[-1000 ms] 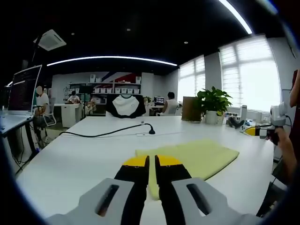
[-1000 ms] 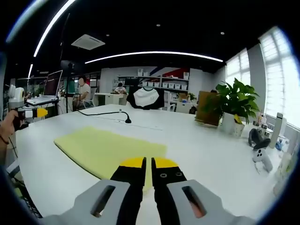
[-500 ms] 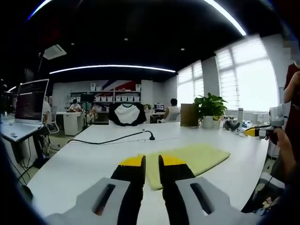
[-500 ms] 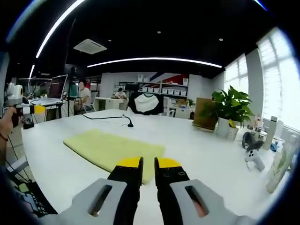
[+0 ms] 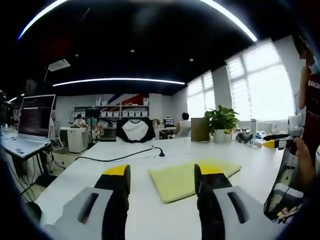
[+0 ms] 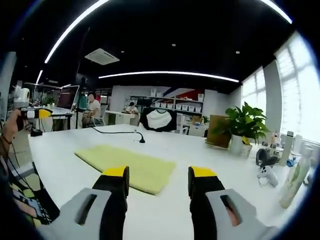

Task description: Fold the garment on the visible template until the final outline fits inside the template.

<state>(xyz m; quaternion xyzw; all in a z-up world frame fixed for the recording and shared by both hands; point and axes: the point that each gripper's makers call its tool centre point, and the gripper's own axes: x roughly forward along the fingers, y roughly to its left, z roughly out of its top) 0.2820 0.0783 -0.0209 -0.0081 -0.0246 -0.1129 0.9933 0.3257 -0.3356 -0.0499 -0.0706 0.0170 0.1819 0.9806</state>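
A folded pale yellow garment lies flat on the white table. In the left gripper view my left gripper hangs open above the table's near edge, its yellow-tipped jaws wide apart with nothing between them, the garment just beyond. From the other side, the right gripper view shows the same garment, and my right gripper is open too, short of its near corner. The other gripper shows small at the left, in a hand. I can make out no template outline.
A black cable with a small microphone runs over the table behind the garment. A potted plant, a controller and bottles stand at the right end. A laptop sits on a desk at left. People sit at desks in the background.
Both grippers have opened from shut. Both cameras have drawn back and tipped up, so the garment looks smaller and farther off.
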